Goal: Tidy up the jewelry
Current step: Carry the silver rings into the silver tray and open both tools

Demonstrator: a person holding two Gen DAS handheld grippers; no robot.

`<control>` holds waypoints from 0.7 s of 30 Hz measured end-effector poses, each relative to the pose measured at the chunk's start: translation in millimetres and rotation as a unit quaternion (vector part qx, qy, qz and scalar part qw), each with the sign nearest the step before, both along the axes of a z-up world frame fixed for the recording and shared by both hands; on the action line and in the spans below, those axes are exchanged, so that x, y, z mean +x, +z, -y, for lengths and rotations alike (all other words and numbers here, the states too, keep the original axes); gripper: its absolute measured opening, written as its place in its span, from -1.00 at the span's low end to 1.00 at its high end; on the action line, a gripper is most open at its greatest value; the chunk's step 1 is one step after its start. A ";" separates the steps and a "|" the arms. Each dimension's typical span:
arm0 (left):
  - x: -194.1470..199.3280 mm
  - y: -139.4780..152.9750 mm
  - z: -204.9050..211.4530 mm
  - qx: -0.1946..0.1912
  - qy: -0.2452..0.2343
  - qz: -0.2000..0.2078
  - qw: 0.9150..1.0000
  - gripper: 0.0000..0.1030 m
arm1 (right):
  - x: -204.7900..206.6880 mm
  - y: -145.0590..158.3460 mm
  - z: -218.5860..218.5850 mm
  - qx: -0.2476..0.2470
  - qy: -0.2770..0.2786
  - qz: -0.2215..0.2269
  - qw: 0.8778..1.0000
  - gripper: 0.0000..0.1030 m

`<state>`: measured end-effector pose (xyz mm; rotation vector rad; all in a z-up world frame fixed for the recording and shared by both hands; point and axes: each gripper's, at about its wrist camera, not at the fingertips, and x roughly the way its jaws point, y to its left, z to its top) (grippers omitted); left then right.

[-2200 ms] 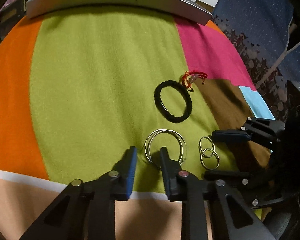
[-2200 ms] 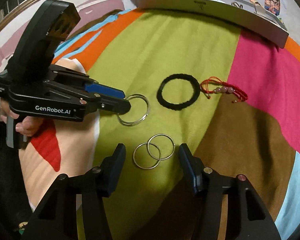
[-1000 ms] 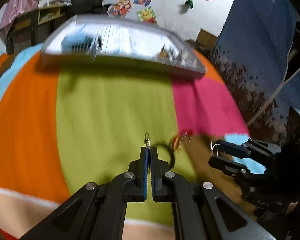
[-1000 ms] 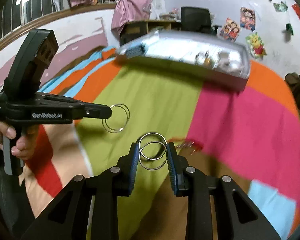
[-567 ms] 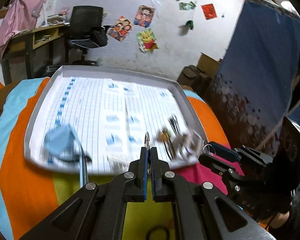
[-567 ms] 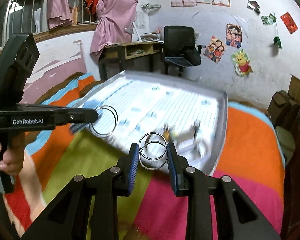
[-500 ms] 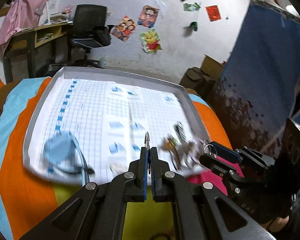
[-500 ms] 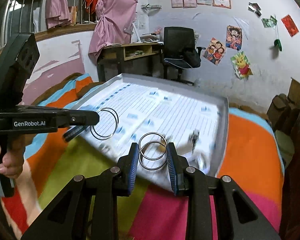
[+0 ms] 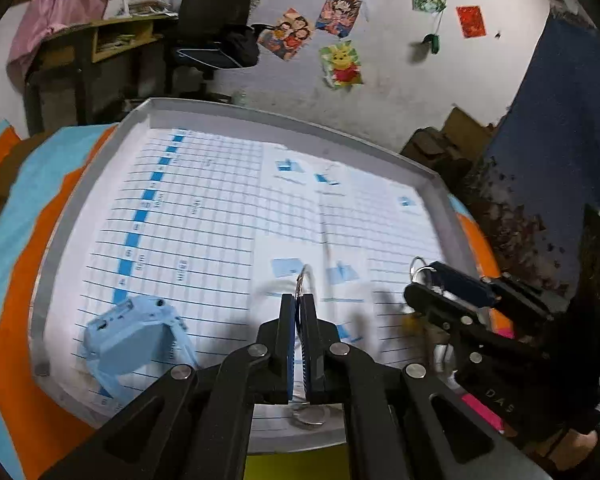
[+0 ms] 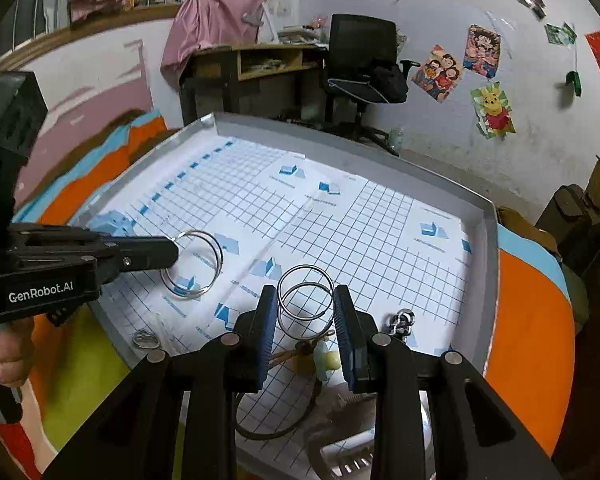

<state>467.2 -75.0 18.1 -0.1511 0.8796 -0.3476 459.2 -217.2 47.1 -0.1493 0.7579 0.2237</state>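
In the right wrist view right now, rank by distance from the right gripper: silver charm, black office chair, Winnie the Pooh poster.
From the right gripper:
1. Silver charm, in the tray just right of the fingers.
2. Black office chair, beyond the tray's far edge.
3. Winnie the Pooh poster, on the back wall, right.

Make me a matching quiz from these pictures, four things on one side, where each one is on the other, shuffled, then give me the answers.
Things:
1. large rings
2. small rings
3. blue watch
4. black chair

Places:
A. lying on the tray near its left edge
B. pinched in the left tool
C. on the floor beyond the tray, by the desk
D. held between the fingers of the right tool

Pairs: 1-B, 2-D, 3-A, 4-C
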 end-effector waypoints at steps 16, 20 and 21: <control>-10.6 9.9 -5.9 0.032 0.020 0.002 0.999 -0.64 | -9.7 16.3 25.1 0.054 -0.036 0.014 0.998 -0.27; -31.4 30.5 -3.4 0.033 0.018 0.041 0.998 -0.21 | -31.3 36.5 37.2 0.070 -0.053 0.050 0.995 0.00; -37.8 35.7 -3.4 0.032 0.018 0.053 0.998 0.19 | -37.1 41.3 40.6 0.075 -0.058 0.058 0.994 0.04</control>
